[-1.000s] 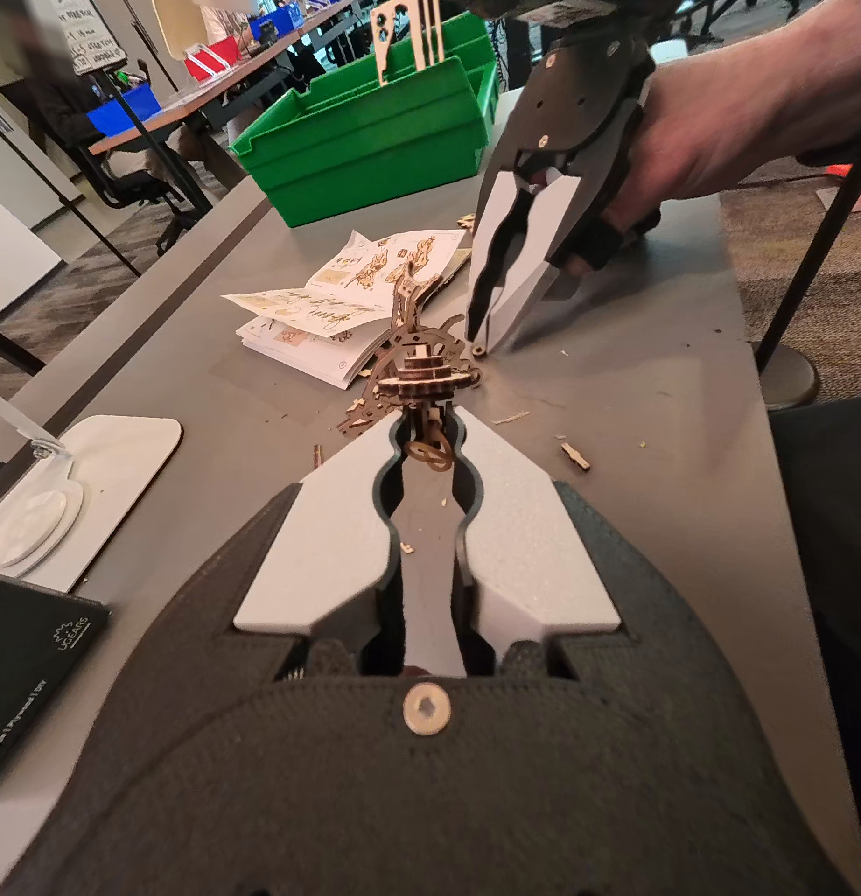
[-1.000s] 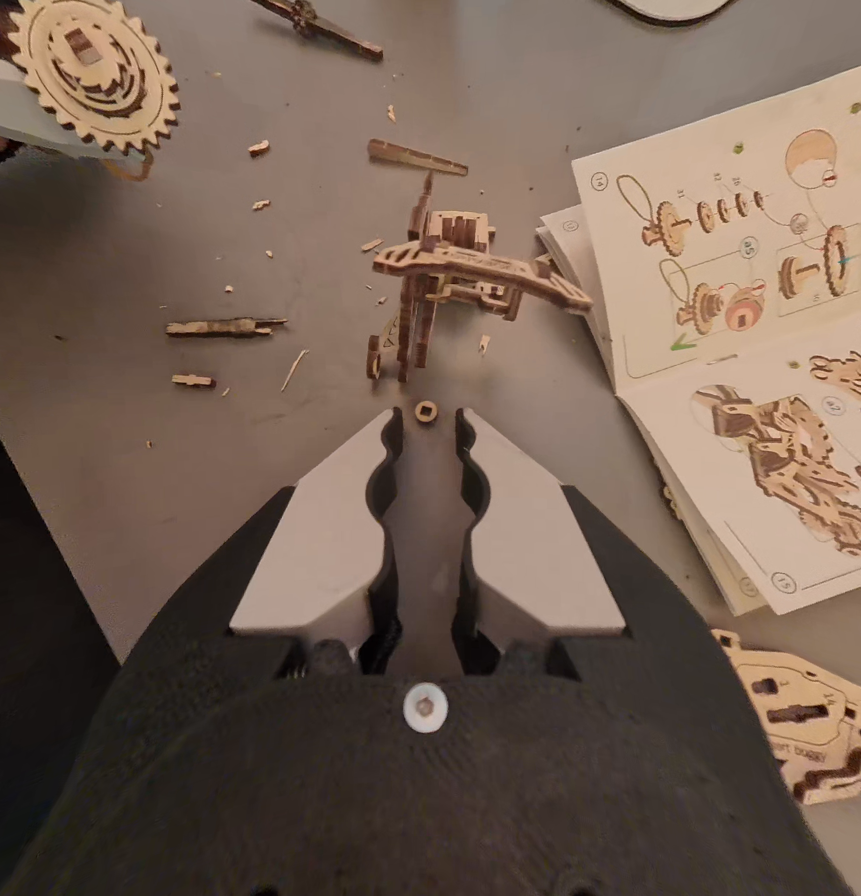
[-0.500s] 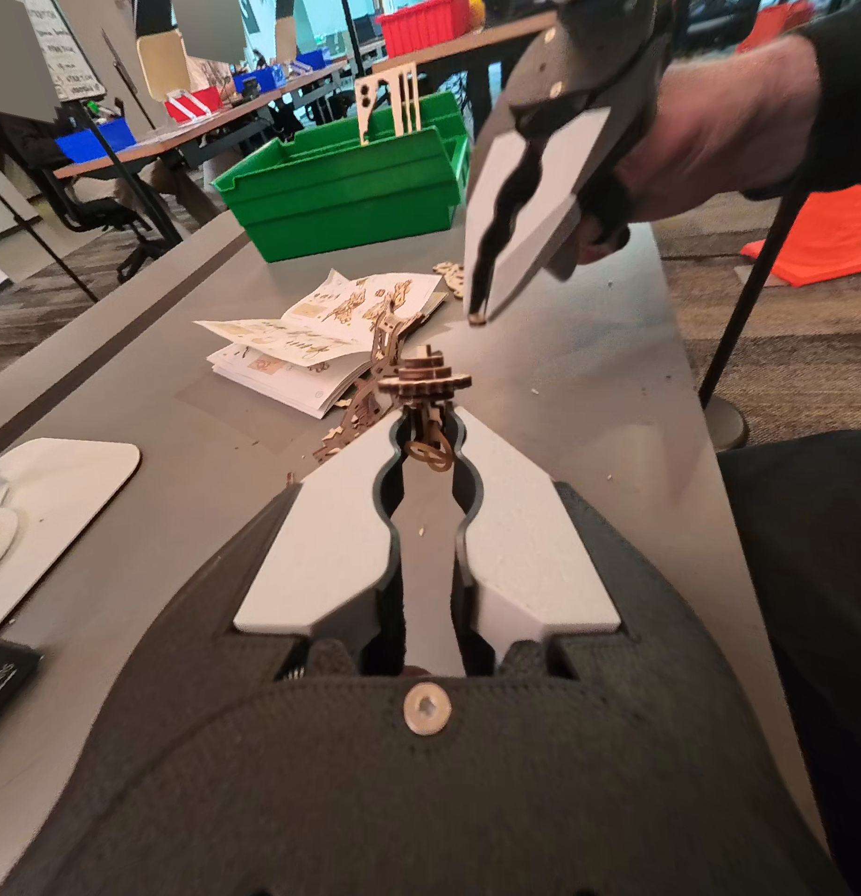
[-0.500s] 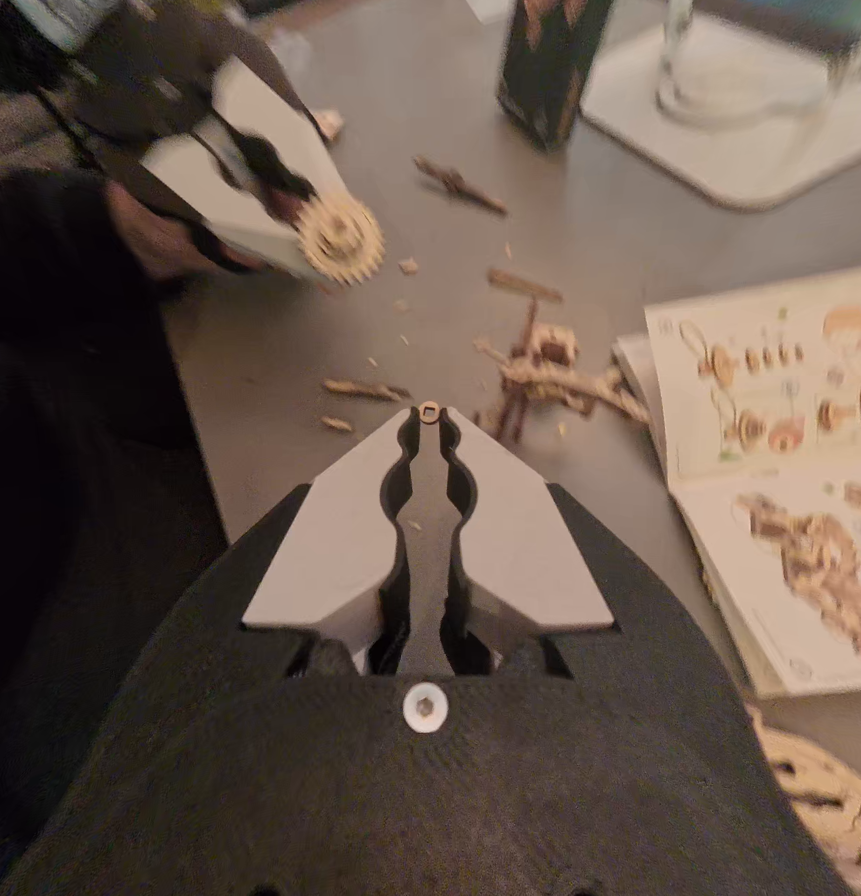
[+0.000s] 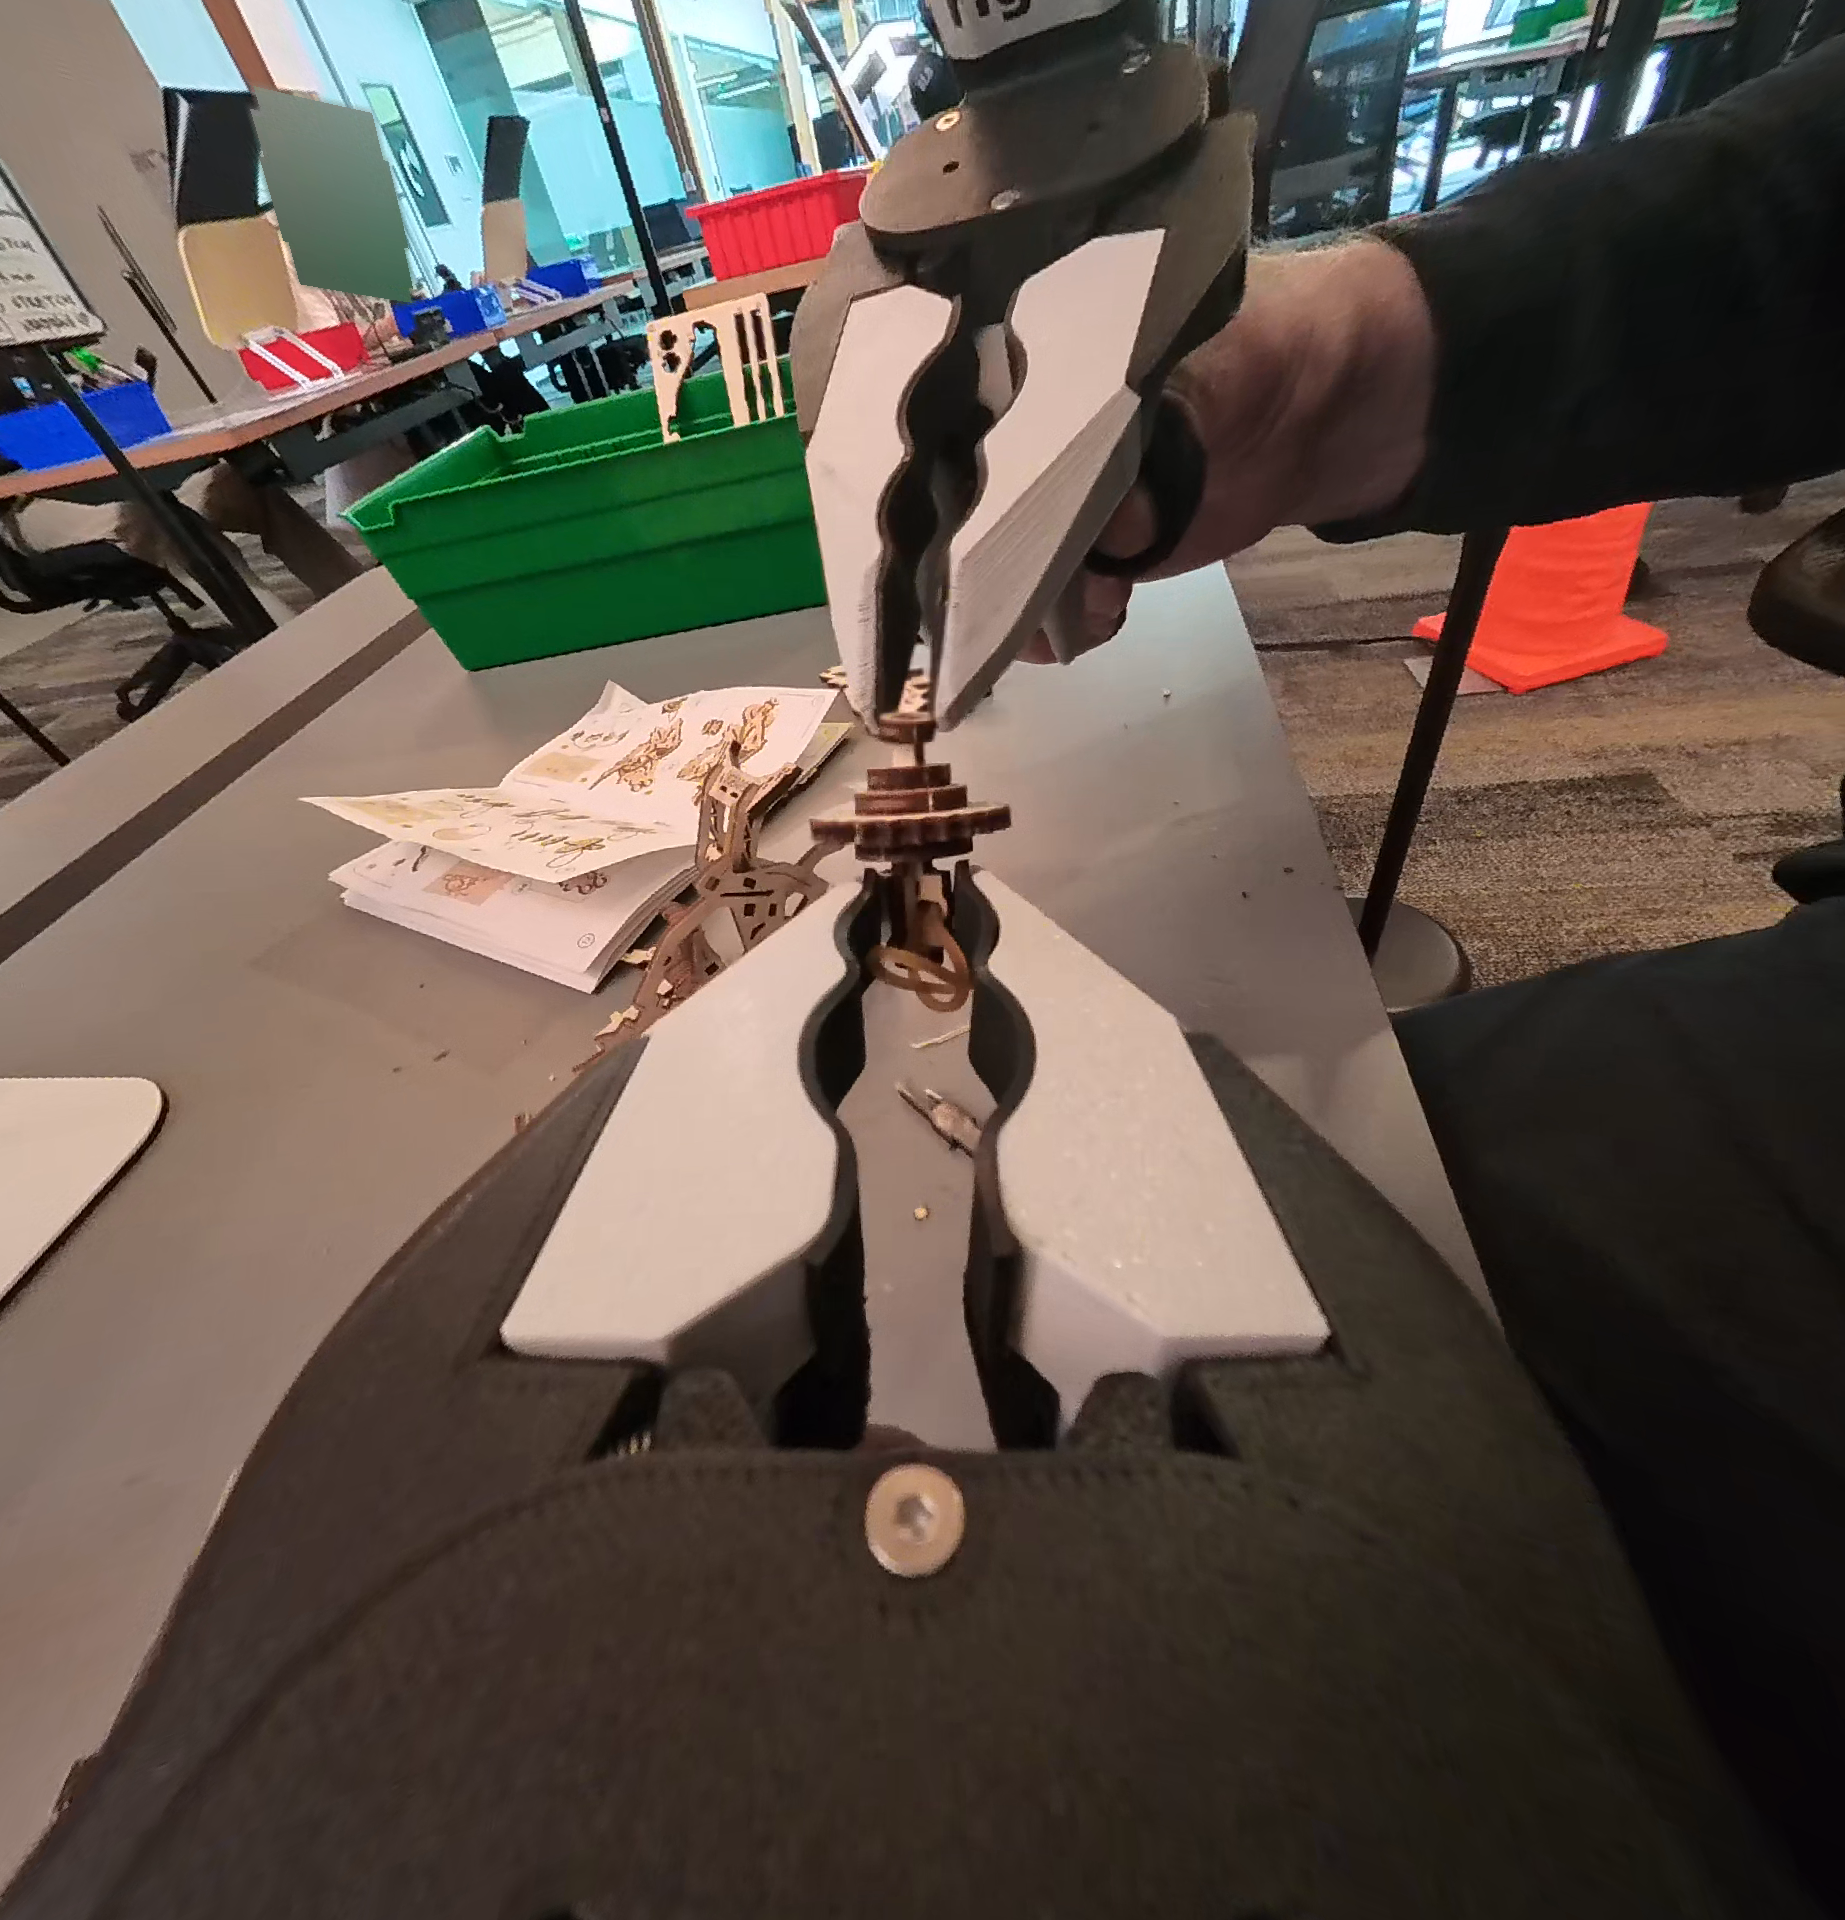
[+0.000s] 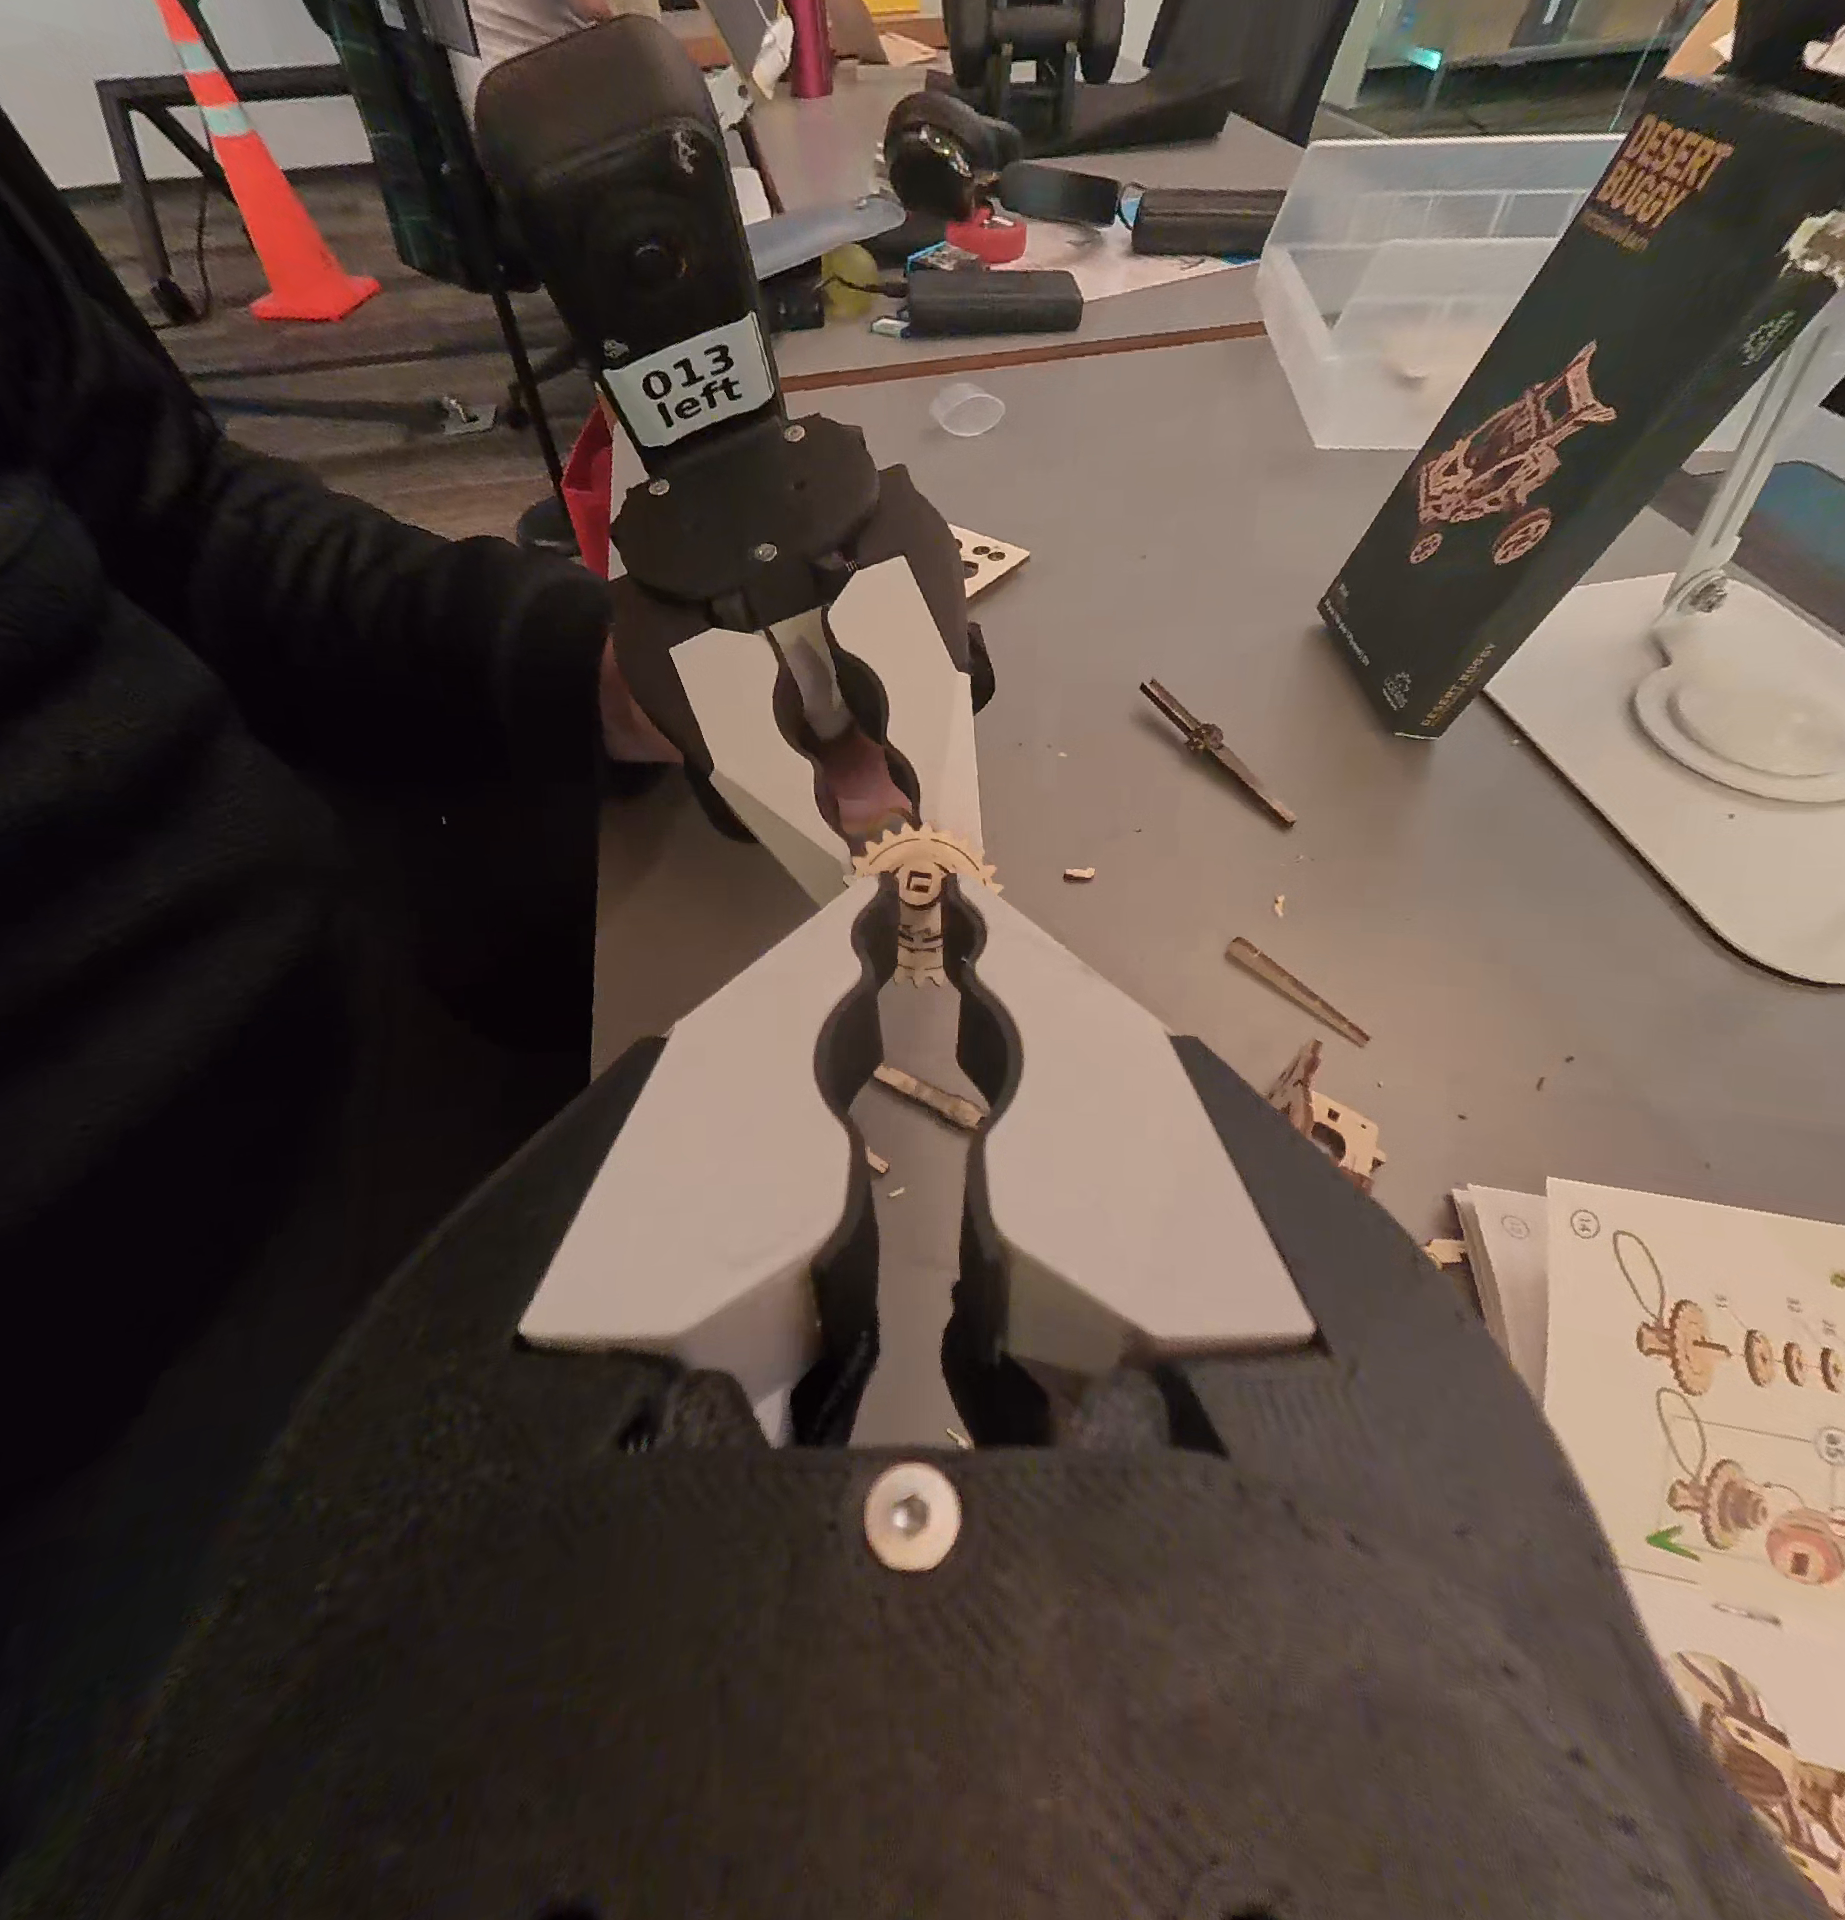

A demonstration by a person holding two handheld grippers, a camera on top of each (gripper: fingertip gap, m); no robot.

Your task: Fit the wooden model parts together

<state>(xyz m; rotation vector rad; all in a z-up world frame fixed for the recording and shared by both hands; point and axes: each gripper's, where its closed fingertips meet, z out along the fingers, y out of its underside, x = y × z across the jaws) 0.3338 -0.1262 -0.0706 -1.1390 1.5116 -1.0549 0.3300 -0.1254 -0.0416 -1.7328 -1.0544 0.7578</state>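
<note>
My left gripper (image 5: 910,891) is shut on a wooden gear assembly (image 5: 907,826), gripping its axle, with a rubber loop (image 5: 918,971) hanging between the fingers. It holds the assembly upright above the grey table (image 5: 274,1039). My right gripper (image 5: 905,715) comes down from above, shut on a small wooden ring (image 5: 903,729) that sits right at the top of the axle. In the right wrist view the right gripper (image 6: 918,891) holds the ring (image 6: 919,883) against the gear (image 6: 928,852), with the left gripper (image 6: 897,831) just behind it.
An open instruction booklet (image 5: 585,831) (image 6: 1707,1403) and a part-built wooden model (image 5: 731,894) (image 6: 1323,1127) lie on the table. A green bin (image 5: 606,540) stands at the far end. A black kit box (image 6: 1583,416), a white stand base (image 6: 1749,790) and loose wooden sticks (image 6: 1297,992) are nearby. My two grippers' fingertips are within a few centimetres of each other. The white stand base (image 6: 1749,790) is about equally far from each gripper, around 35 cm.
My right gripper closed on the small ring on the table, lifted it and brought it over the gear's axle. My left gripper raised the gear assembly off the table.
</note>
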